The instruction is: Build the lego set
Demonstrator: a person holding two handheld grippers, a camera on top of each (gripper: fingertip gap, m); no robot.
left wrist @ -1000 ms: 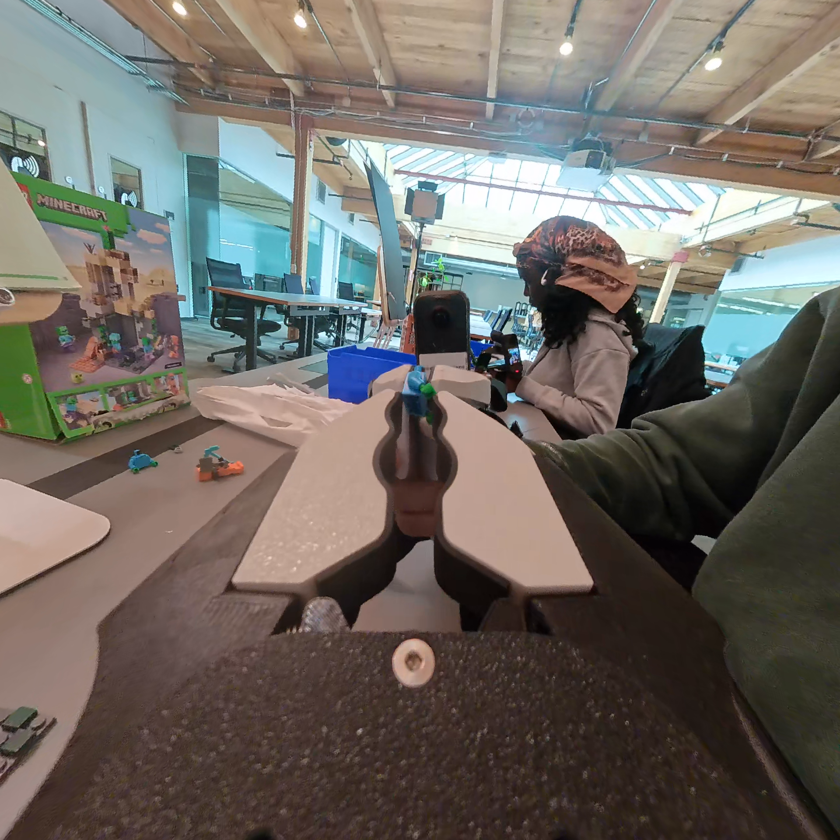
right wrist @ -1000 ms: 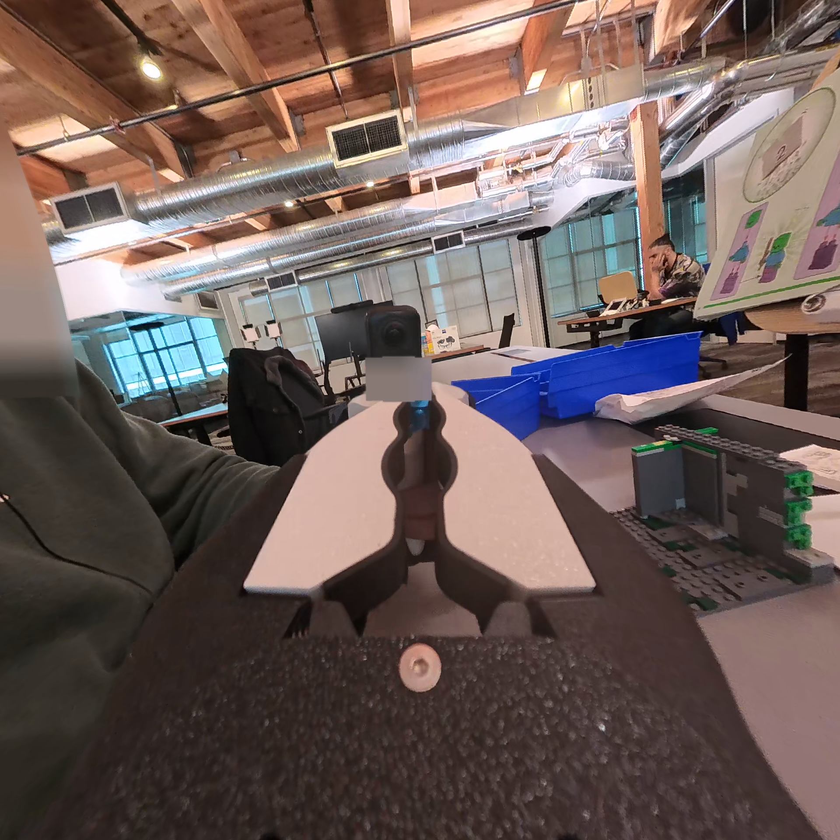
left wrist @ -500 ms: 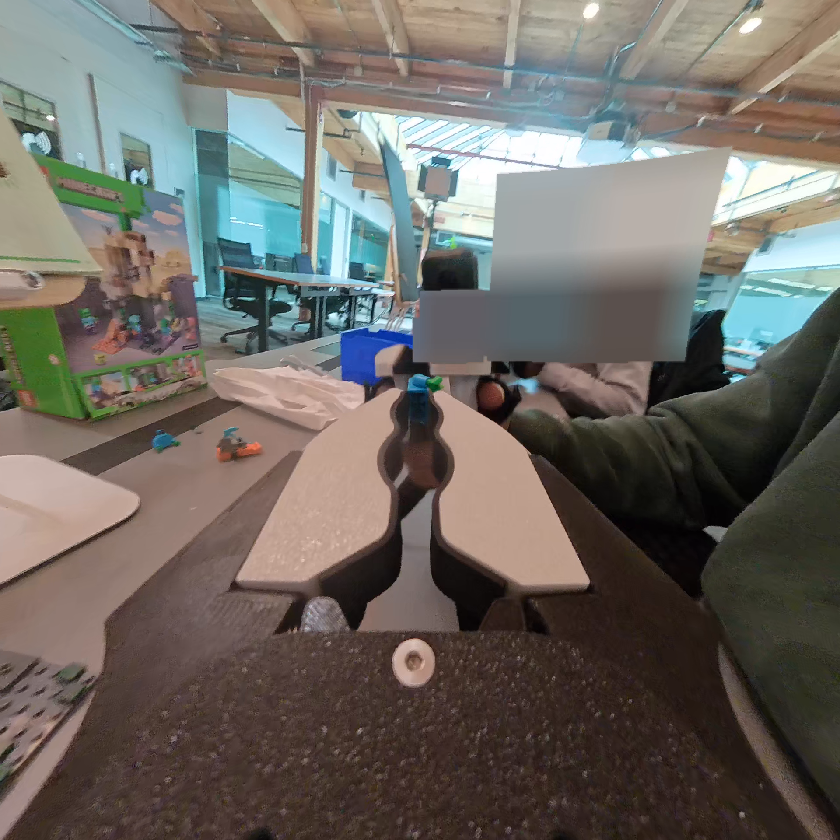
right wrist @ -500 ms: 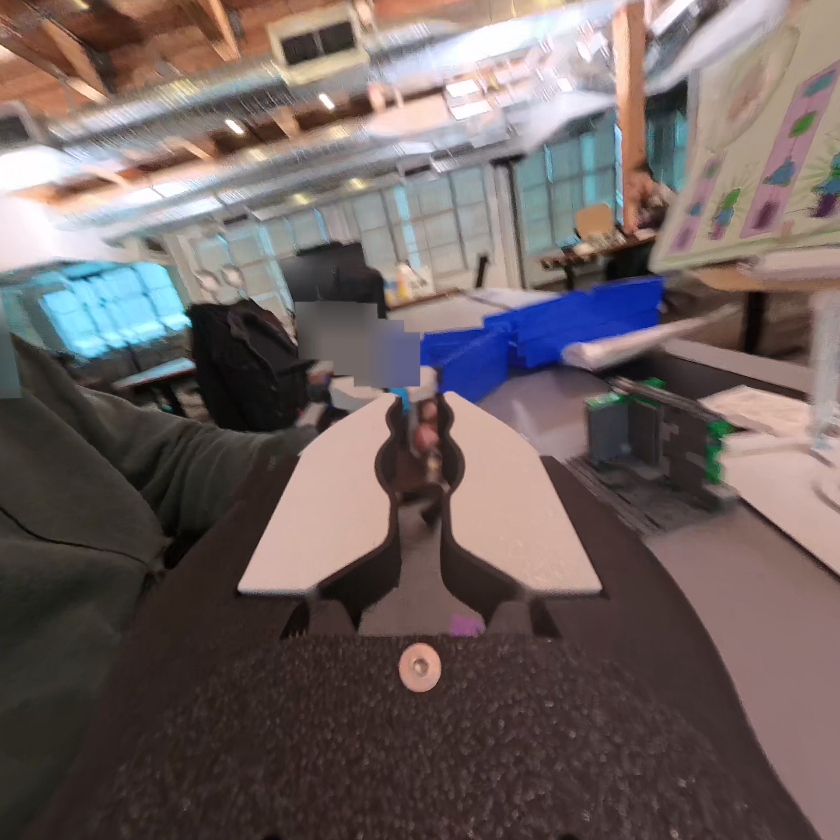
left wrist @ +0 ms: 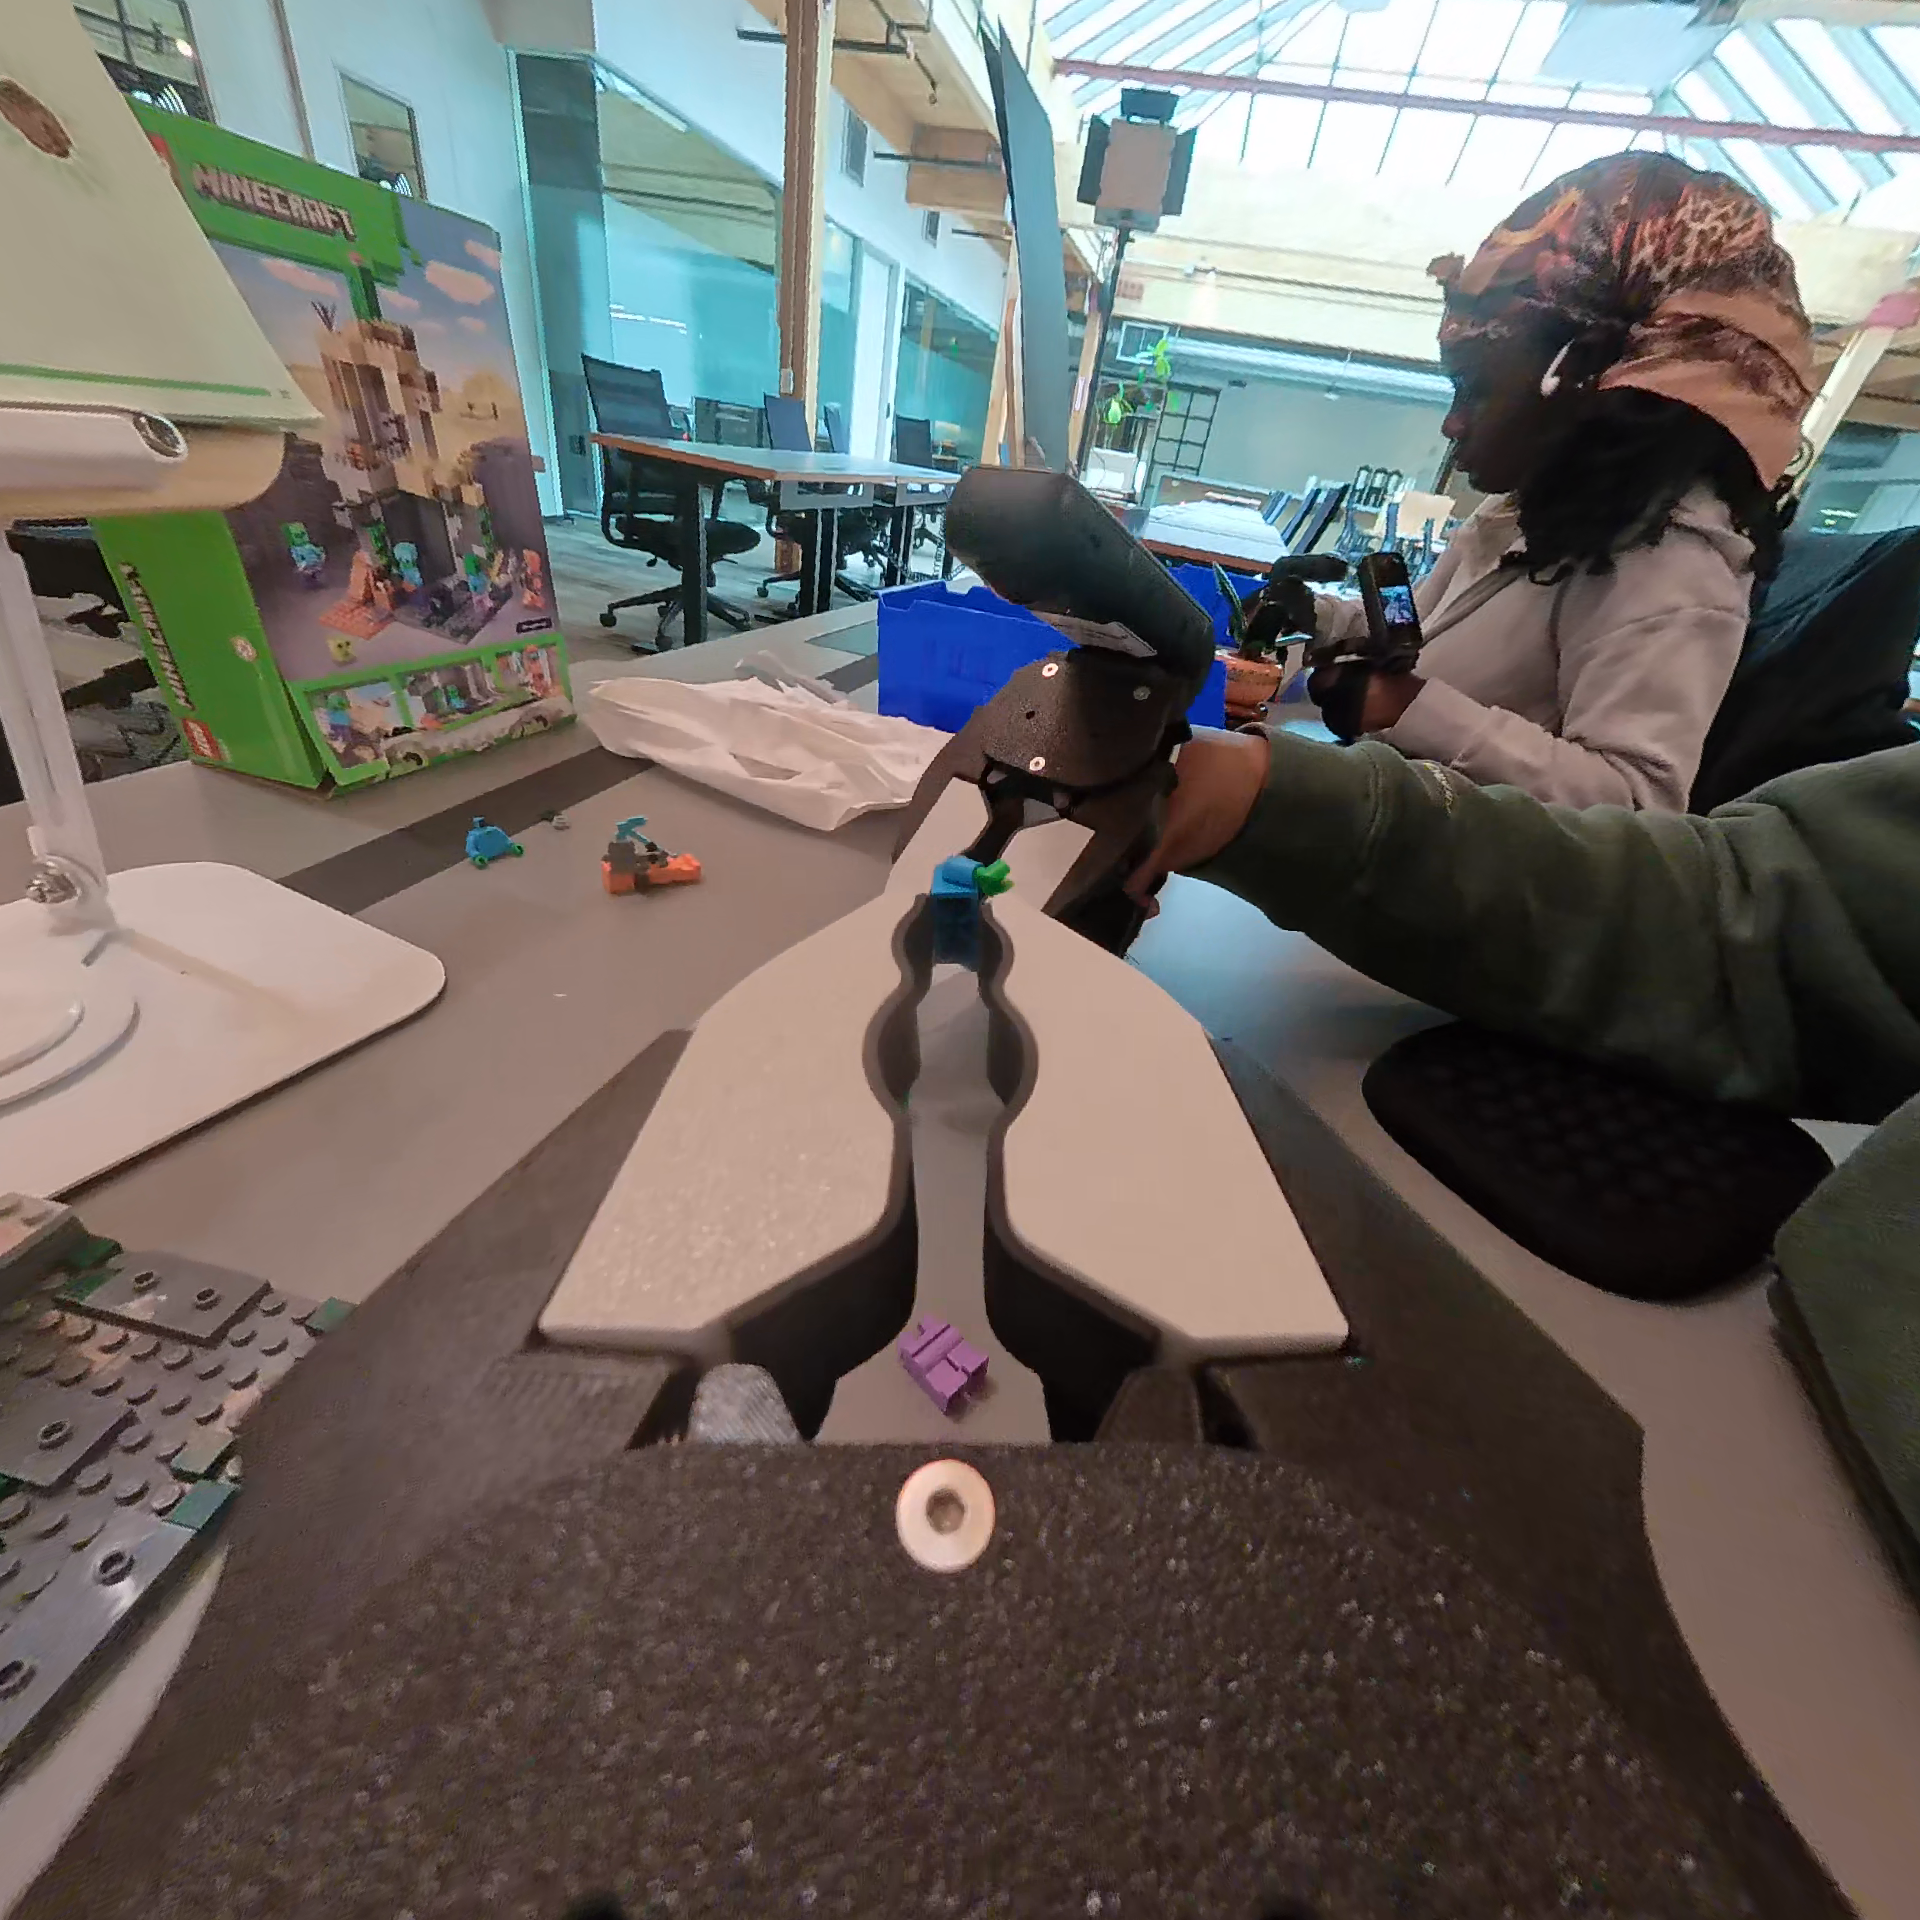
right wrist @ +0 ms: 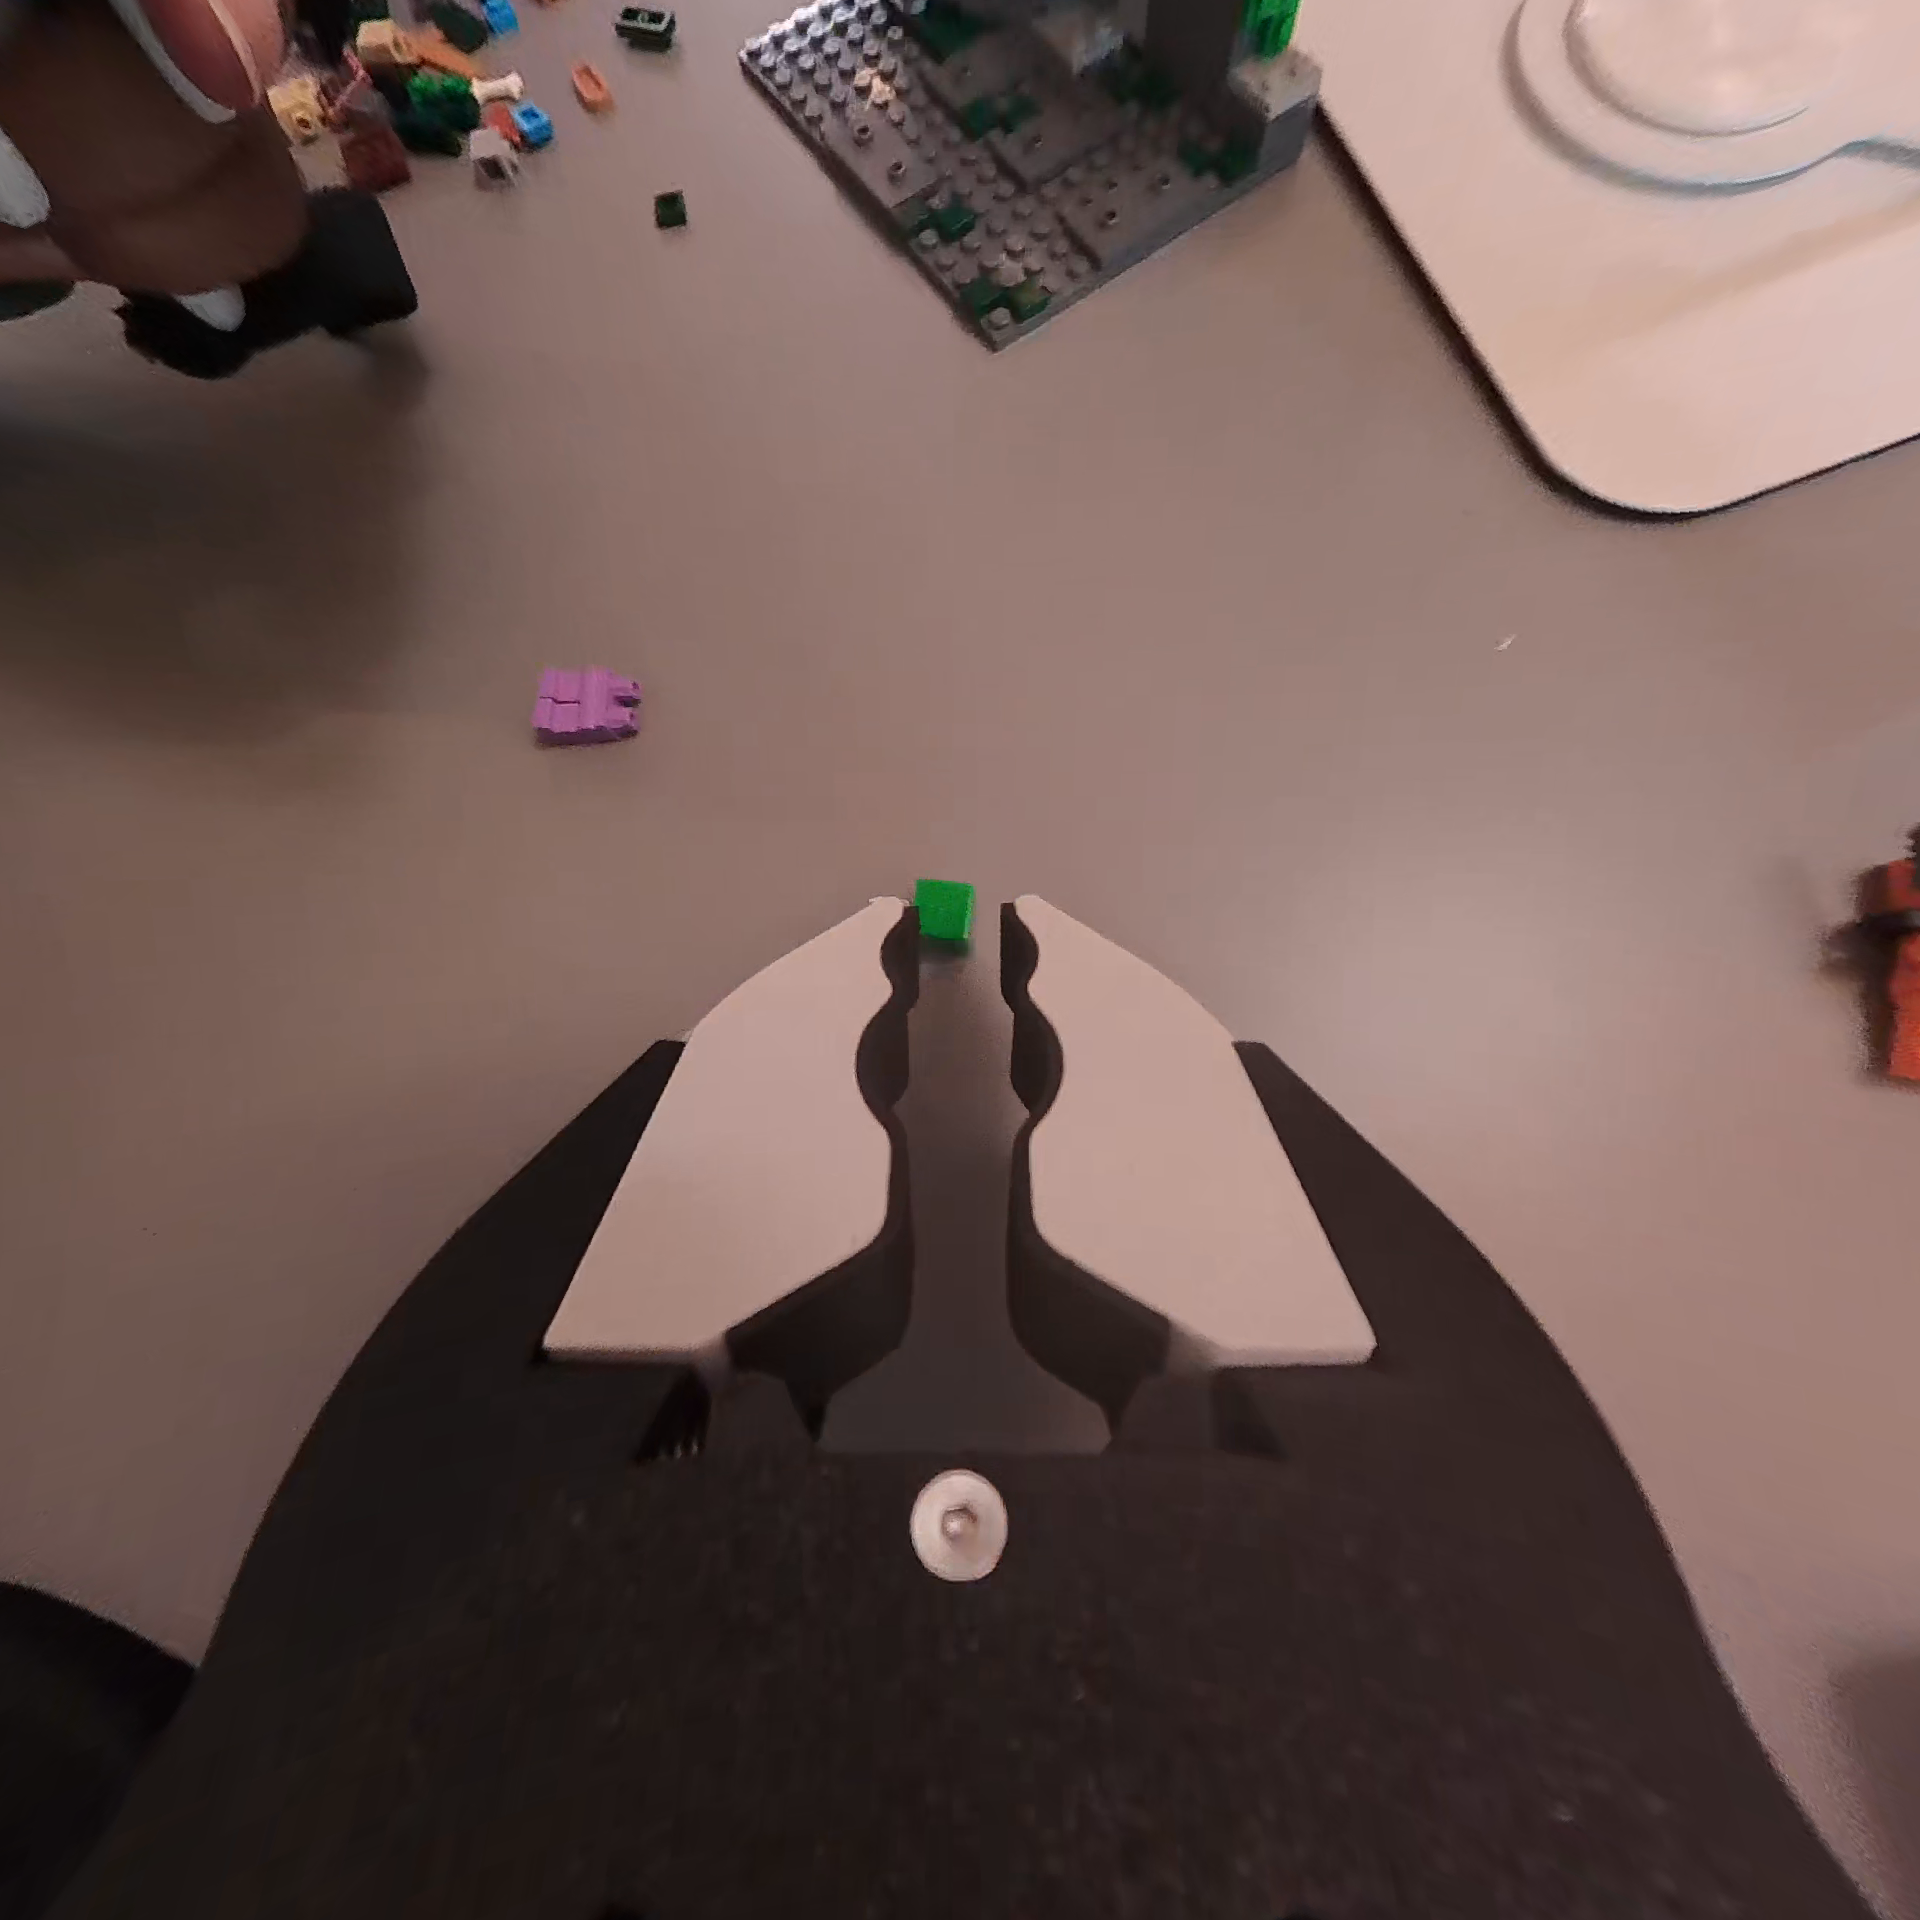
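Grey lego build [right wrist: 1023,156] cut off at the top edge, loose brick pile [right wrist: 436,99] too blurry to count, left gripper [left wrist: 954,914] clamped on one blue minifig torso [left wrist: 954,914], right gripper [right wrist: 948,920] parted around one green brick [right wrist: 943,912] on the table [right wrist: 1143,644], one purple legs piece [right wrist: 585,708] off to the left

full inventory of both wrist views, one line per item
blue torso piece: 1, blue with green arm, clamped at left gripper's tips
green brick: 1, green, on table between right gripper's tips
purple legs piece: 1, purple, lying on table
grey baseplate build: 1, grey and green, far centre
loose bricks: a pile, mixed colours, far left
orange figure: 1, table, mid-left
teal piece: 1, beside it
set box: 1, green, back left
white stand base: 1, right
blue bins: back
white bag: 1
left gripper: shut
right gripper: open
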